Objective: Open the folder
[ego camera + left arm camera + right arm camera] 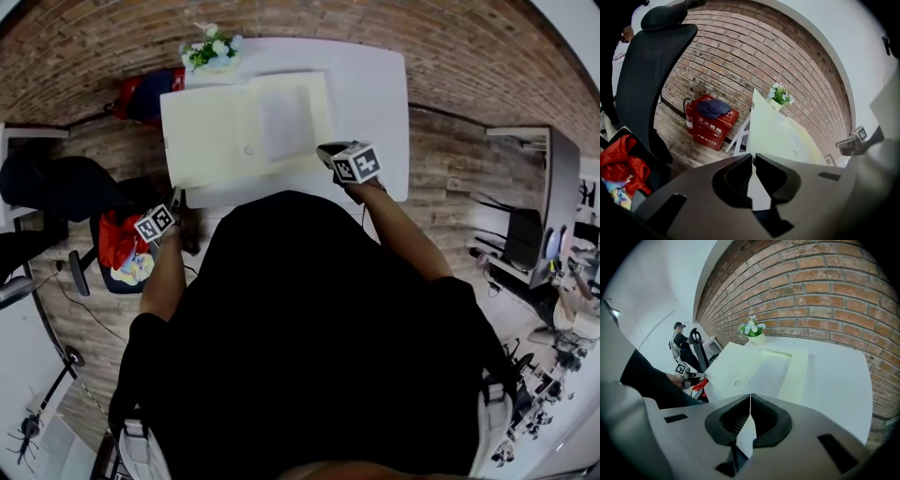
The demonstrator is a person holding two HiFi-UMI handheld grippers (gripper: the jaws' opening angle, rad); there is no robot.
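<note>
Brick wall backs a white table (375, 103), and on it the folder (216, 131) lies open and flat, taking up the table's left and middle part. Its long axis runs left to right across the table in the head view, the fold line pointing away from the person toward the wall. The right half carries a greyish sheet or pocket, a small round snap sits near the middle, and the left half reaches past the table's left edge. A pot of flowers (211, 49) stands at the far left corner, just beyond the folder. On the floor left of the table sits a red box (141, 94) with a dark cap (712, 108) on top. Nearer the person is a black chair (651, 79), with a red cloth (117, 248) beside it. A second desk (534, 216) with gear stands well apart at the right. The left gripper (753, 160) hangs off the table's near left corner, just beside the folder's overhanging edge, its jaws pressed almost together on nothing. The right gripper (750, 397) sits at the folder's near right corner, its jaws together at the tips. I see nothing pinched, only white surface behind them. Nothing lies on the folder.
</note>
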